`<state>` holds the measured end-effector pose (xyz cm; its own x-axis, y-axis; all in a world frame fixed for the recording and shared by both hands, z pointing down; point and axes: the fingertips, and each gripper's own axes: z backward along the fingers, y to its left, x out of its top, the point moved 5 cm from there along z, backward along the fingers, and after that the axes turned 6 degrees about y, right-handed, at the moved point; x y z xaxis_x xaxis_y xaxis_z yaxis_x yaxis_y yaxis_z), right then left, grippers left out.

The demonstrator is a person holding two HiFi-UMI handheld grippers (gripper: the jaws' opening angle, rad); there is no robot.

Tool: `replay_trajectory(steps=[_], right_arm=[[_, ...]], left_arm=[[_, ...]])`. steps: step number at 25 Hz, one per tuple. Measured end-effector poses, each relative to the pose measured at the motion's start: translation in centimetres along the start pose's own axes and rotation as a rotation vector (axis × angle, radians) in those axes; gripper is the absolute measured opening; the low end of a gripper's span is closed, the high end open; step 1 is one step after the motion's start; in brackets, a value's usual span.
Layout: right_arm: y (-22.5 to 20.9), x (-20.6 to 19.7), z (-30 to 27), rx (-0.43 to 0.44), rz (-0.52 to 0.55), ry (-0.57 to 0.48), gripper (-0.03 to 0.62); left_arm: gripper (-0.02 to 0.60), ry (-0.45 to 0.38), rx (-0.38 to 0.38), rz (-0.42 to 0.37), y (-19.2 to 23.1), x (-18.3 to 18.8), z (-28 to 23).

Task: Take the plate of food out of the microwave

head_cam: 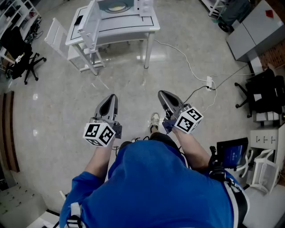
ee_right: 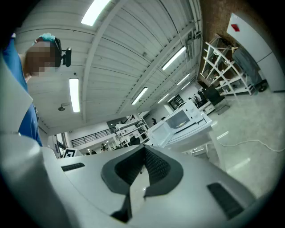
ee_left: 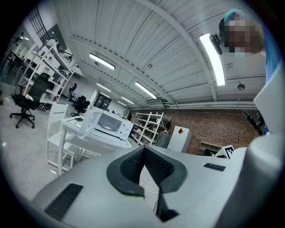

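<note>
- My left gripper [head_cam: 109, 102] is at the lower left of centre in the head view, above my blue shirt [head_cam: 156, 182]. Its own view shows its jaws pressed together at the tips with nothing between them.
- My right gripper [head_cam: 165, 99] is level with it, lower right of centre. Its jaws are also closed all the way and hold nothing.
- Between the two grippers, my shoe [head_cam: 154, 121] stands on the pale floor [head_cam: 58, 107].
- Further out, toward the right of the frame, a white cable [head_cam: 187, 60] runs across the floor to a power strip [head_cam: 209, 82].
- The white bench [head_cam: 129, 29] stands at the top of the frame, well apart from both grippers, with a white chair [head_cam: 58, 38] just beside its left end.
- The microwave [head_cam: 120, 6] sits on the bench, and its door [head_cam: 91, 20] hangs open to the left.
- The plate of food [head_cam: 116, 7] is inside the microwave cavity, and shows as a yellowish patch through the opening.
</note>
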<state>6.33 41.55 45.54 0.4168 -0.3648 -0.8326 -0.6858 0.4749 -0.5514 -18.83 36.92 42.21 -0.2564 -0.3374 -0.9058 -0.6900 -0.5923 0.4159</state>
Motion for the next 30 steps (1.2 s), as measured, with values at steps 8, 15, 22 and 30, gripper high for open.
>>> replay_trajectory(steps=[8,15,22,30], right_arm=[[-6.9,5.1,-2.4,0.023,-0.012,0.015,-0.009],[-12.2,8.2,-4.1,0.063,-0.024,0.041,-0.009],[-16.2,11.0,-6.5,0.118,-0.019,0.069,-0.009],[-19.0,12.3,-9.9,0.137,0.002,0.102,-0.009]], left_arm=[[0.009,0.009,0.02,-0.003,-0.4,1.5,-8.7],[0.009,0.007,0.055,-0.01,-1.2,2.0,-14.9],[0.009,-0.01,0.097,-0.012,-1.4,2.5,-19.2],[0.009,-0.016,0.128,-0.013,0.4,3.6,-22.3]])
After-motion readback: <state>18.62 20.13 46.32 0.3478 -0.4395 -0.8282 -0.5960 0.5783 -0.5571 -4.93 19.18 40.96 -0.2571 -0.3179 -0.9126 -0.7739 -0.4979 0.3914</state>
